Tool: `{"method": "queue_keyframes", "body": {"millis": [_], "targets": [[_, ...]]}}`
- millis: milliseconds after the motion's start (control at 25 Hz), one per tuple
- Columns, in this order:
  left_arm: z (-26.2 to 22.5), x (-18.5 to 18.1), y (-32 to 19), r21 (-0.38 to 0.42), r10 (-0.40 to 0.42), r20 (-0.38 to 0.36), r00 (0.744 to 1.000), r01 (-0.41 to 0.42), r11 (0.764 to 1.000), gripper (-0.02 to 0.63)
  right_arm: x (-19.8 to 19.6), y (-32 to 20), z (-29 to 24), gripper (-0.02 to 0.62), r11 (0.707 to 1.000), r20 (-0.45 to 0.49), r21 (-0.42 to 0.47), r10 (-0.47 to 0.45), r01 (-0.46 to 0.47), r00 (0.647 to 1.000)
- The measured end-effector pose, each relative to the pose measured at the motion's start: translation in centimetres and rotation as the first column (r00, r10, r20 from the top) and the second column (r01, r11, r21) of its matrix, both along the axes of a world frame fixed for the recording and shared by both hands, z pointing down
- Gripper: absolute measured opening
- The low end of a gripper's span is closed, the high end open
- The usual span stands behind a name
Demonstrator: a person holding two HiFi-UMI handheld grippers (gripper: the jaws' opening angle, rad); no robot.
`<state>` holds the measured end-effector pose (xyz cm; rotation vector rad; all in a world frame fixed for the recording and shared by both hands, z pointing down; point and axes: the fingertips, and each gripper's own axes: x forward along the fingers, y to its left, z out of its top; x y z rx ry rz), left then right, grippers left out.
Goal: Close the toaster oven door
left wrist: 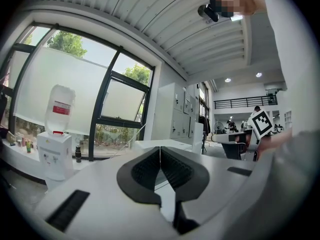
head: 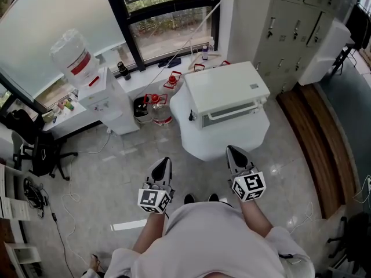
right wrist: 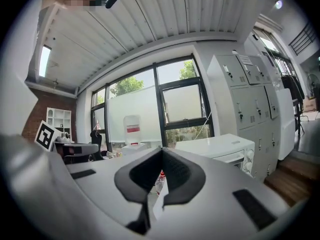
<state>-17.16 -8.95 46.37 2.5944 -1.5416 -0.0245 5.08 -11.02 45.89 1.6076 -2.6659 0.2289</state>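
The left tool is closed, and its two black jaws touch with nothing between them. The right tool is closed too and holds nothing. Both are held up in the air above the floor, side by side but well apart. Both of their tips point toward 12 o'clock.

The toaster oven is white. It sits on a round white table at 12 o'clock from the person, just past the tips of the tools. No tool touches it. Its door faces the person and looks flat against the front, with a long handle across it. In the right gripper view, the toaster oven is at about 3 o'clock from the jaws.

A water cooler with a big bottle on top stands at 10 o'clock, by the window. Some water jugs with red tops stand on the floor between the water cooler and the table. Gray lockers stand at 1 o'clock, behind the toaster oven.
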Motion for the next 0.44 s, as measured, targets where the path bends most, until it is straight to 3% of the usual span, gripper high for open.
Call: {"method": "queue_keyframes", "body": {"millis": [440], "targets": [[-0.52, -0.68, 0.57, 0.003, 0.012, -0.001, 1.000, -0.012, 1.000, 0.020, -0.71, 0.88, -0.77, 0.005, 1.000, 0.005, 0.001, 0.011, -0.011, 1.000]]}}
